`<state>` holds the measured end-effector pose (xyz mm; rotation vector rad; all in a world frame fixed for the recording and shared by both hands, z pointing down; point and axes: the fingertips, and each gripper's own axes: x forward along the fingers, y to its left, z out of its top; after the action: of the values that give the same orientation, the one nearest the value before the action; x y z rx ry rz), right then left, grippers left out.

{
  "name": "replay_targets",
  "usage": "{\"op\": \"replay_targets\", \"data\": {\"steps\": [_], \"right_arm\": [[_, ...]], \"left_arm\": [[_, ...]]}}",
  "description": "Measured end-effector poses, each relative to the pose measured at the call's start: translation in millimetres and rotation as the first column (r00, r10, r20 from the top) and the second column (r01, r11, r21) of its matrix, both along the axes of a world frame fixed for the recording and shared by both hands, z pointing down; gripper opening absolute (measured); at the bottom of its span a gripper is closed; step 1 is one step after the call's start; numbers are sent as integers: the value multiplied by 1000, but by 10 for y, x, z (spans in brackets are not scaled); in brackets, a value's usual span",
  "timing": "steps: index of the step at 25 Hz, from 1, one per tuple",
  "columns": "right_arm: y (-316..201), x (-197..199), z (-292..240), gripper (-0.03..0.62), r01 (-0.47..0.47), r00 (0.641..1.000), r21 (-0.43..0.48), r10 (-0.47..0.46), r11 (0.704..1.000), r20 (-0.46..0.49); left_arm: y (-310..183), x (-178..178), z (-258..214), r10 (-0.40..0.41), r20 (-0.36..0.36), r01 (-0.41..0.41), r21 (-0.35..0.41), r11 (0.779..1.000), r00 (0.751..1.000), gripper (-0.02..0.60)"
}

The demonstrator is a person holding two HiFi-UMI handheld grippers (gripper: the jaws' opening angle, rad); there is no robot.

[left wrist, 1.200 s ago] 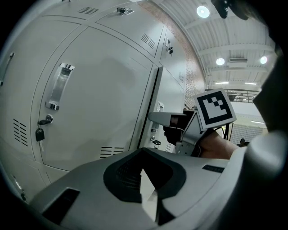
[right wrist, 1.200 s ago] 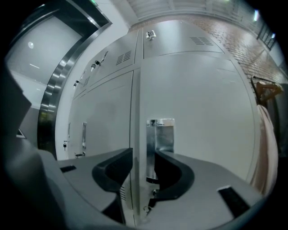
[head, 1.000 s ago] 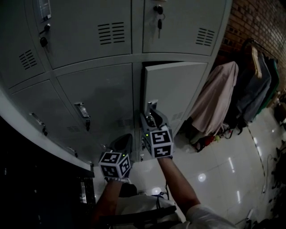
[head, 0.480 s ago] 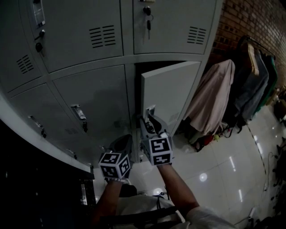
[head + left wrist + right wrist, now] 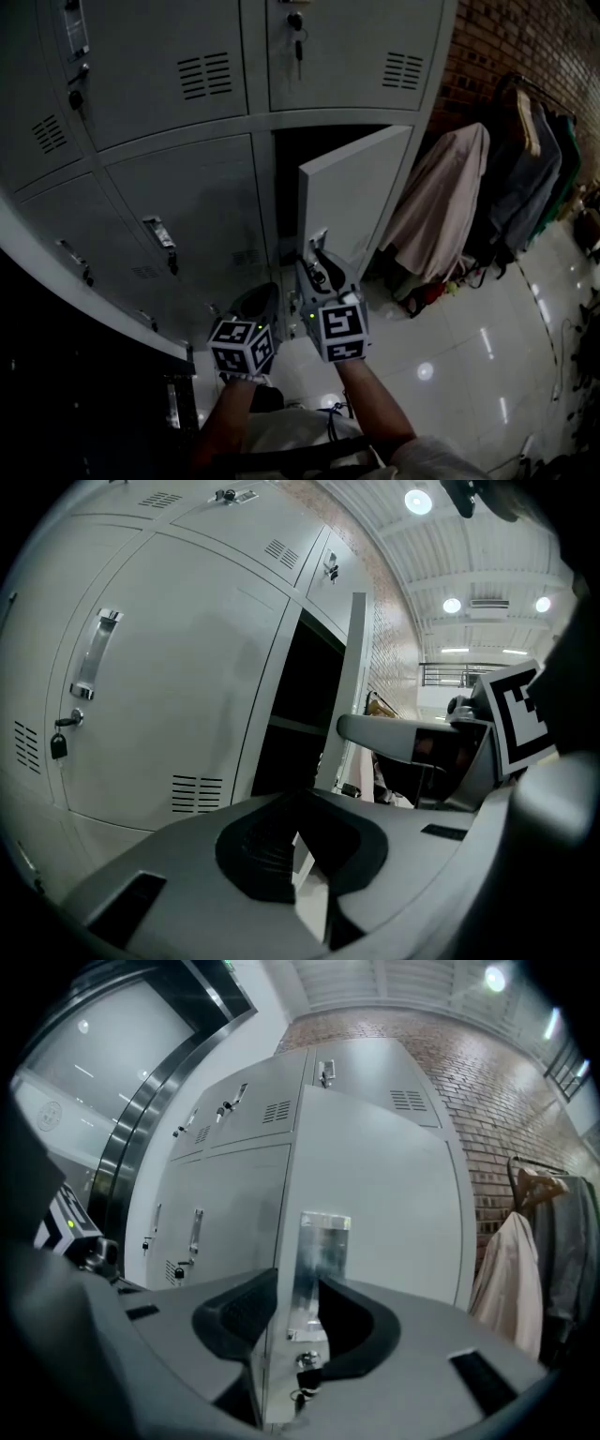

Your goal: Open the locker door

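Observation:
The grey locker door (image 5: pixel 352 197) of the lower right locker stands partly ajar, with a dark gap along its left edge. My right gripper (image 5: pixel 317 258) is at the door's free edge. In the right gripper view the clear door handle (image 5: pixel 314 1269) and the door edge sit between the pads, which touch both sides; its jaws (image 5: pixel 295 1290) have just been opening slightly with the handle still between them. A small key hangs just below the handle. My left gripper (image 5: pixel 258 300) hangs lower left, away from the door, its pads (image 5: pixel 298 832) together on nothing.
Closed lockers (image 5: pixel 202 216) fill the left and top; keys (image 5: pixel 296 28) hang in the upper one. A rail of coats (image 5: pixel 450 206) stands by the brick wall (image 5: pixel 525 47), just right of the swinging door. Glossy floor tiles (image 5: pixel 469 356) lie below.
The door has swung further out and the dark gap beside it has widened. My right gripper came back toward me with the door edge. The left gripper has barely shifted.

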<state>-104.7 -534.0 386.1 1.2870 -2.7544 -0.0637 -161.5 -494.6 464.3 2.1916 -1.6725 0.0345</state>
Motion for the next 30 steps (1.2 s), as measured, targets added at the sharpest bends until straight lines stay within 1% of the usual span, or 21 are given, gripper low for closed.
{"op": "replay_targets", "data": {"steps": [7,10,16,20,24,27,28,30], "right_arm": [[232,309,-3,166,17,1000,1,-17,1000,10],[321,474,-11,167,4,1000,6,-4,1000,11],[486,862,13,166,-47,999,20,47,999,3],[576,1173,7,160,-92,996,22,92,995,18],[629,1476,5,140,-136,991,26,136,990,6],[628,1723,15,163,-182,983,24,182,983,5],[628,1796,10,161,-191,981,22,191,981,6],[625,1934,-1,135,-202,979,18,202,979,11]], "left_arm": [[35,222,-38,33,4,-33,6,999,999,-3],[51,346,-40,57,8,-57,8,998,998,-3],[80,583,-27,107,17,-107,9,994,994,-3],[120,726,-36,135,20,-135,10,991,991,-3],[164,865,-26,157,24,-157,4,988,987,-3],[189,963,-15,176,30,-176,1,984,984,-3],[197,997,-18,182,32,-182,0,983,983,-3],[208,1064,-22,194,35,-194,-1,981,980,-3]]}}
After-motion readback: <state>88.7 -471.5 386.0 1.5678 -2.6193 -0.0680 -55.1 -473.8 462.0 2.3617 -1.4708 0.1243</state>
